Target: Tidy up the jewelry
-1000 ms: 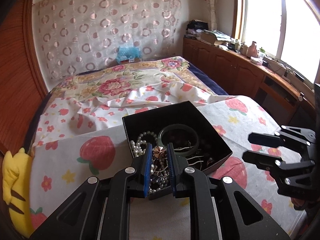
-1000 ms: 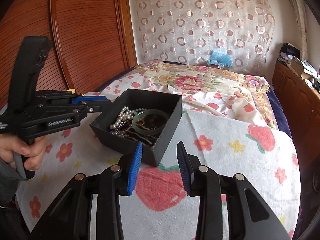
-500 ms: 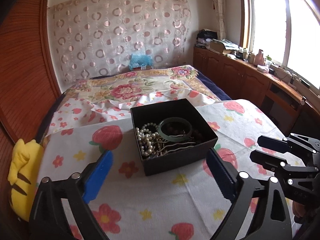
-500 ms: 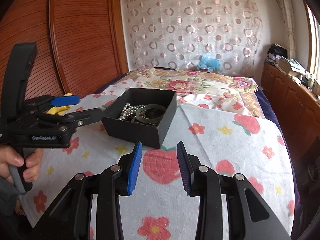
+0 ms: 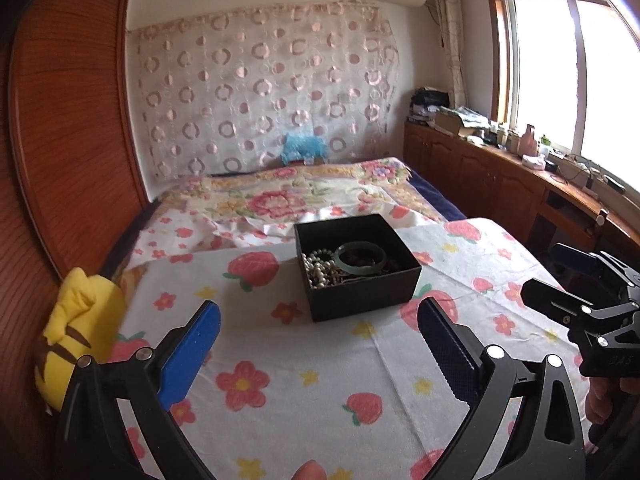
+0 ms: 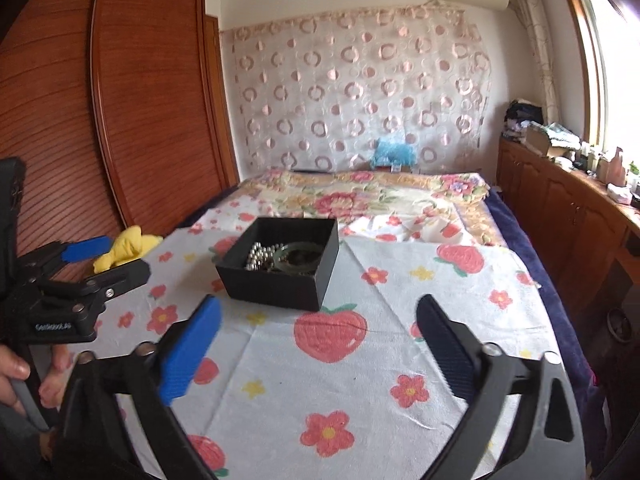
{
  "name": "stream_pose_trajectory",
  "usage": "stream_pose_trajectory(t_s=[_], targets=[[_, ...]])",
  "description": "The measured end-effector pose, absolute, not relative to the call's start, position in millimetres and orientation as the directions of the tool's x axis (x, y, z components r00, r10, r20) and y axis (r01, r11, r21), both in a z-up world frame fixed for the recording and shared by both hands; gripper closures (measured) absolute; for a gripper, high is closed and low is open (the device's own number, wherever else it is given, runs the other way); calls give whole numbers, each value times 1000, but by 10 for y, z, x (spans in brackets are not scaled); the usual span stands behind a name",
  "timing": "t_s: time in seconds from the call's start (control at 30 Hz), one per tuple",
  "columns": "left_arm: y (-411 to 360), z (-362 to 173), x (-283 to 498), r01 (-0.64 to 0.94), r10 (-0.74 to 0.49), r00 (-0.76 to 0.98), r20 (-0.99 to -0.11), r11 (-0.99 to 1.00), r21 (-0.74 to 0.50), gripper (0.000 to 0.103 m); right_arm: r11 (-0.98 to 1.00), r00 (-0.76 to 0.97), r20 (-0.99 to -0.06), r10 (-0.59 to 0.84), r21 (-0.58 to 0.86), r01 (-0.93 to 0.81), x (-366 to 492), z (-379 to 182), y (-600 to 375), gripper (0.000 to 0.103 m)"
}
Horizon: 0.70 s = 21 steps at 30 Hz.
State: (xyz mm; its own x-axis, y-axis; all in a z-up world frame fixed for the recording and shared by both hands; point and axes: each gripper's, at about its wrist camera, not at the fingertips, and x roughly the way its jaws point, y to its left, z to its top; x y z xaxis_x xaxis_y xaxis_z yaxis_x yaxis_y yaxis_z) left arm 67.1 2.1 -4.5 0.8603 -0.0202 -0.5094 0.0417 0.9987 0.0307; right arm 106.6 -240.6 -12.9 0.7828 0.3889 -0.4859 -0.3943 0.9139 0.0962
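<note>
With both tools drawn back and empty, we list one black box (image 5: 356, 268) of jewelry at frame centre.

Where a second ago the left gripper (image 5: 318, 346) sat pressed together low over the box's near wall, we now record its blue pads (image 5: 188, 356) spread wide across the lower frame, nothing between them; its jaws have just been opening. Item two, the right gripper (image 6: 318, 344), likewise: jaws just opened, nothing between them, standing well short of the box. Contents, all inside the one compartment: a pearl strand (image 5: 318, 266) at left, a green bangle (image 5: 360, 256) at centre, darker beads tangled beneath. The box rests on the strawberry-print cloth (image 5: 320, 380), smaller in both views than before. We judge the sorting finished, or paused: every piece lies in the box, none on the cloth.
</note>
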Motion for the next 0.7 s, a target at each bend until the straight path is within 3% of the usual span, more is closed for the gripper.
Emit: stream_pose_trajectory(t_s=[0.3,0.7], targets=[[-16,161,367,17,4,886,-463,999,41,8,925,824,-426,373,104,-365,841,68,-2466,3],[-24,150,300,15,-5,893,-450,1000,19,8,926,828,-421,372,99,-365,722,83,-2451,3]])
